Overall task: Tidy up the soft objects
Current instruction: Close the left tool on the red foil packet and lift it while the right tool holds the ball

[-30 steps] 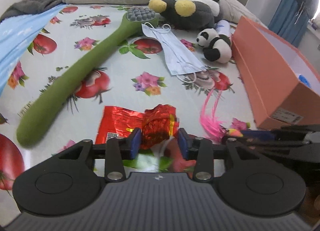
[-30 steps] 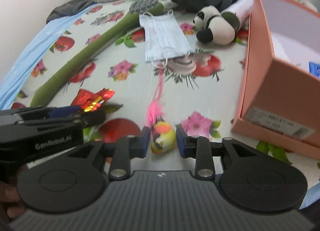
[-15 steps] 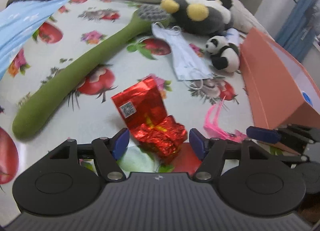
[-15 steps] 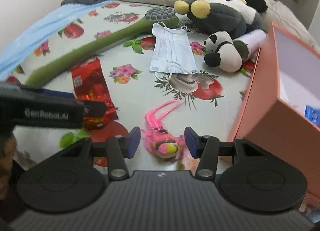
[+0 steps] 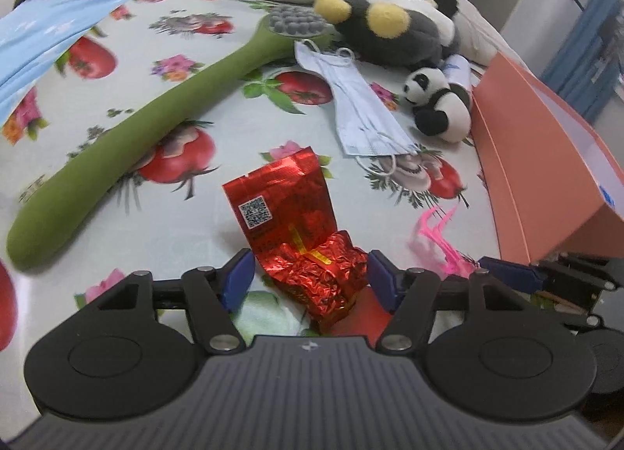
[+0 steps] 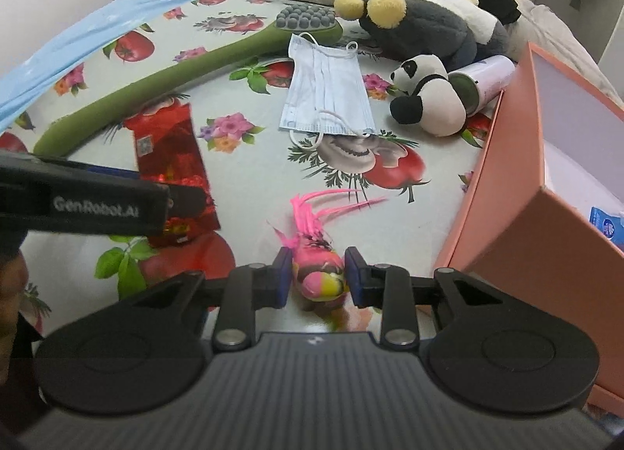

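A crumpled red foil packet (image 5: 308, 255) lies on the flowered sheet between the blue pads of my left gripper (image 5: 310, 280), which is open around it without touching. It also shows in the right wrist view (image 6: 171, 173). My right gripper (image 6: 318, 280) has its pads close on both sides of a pink feathered toy (image 6: 318, 274) with a yellow end; contact is not certain. The toy's pink feathers (image 5: 436, 231) show in the left wrist view. A small panda plush (image 5: 438, 103), a face mask (image 5: 362, 114) and a long green massager (image 5: 156, 122) lie farther back.
An open salmon-coloured box (image 5: 546, 161) stands at the right, seen also in the right wrist view (image 6: 518, 192). A big dark plush with yellow ears (image 5: 386, 29), a white can (image 6: 483, 79), grey bedding and a blue cloth (image 5: 35, 36) lie at the back and left.
My left gripper opened and let the red packet go; it now rests on the sheet. My right gripper opened, then narrowed around the pink toy again.
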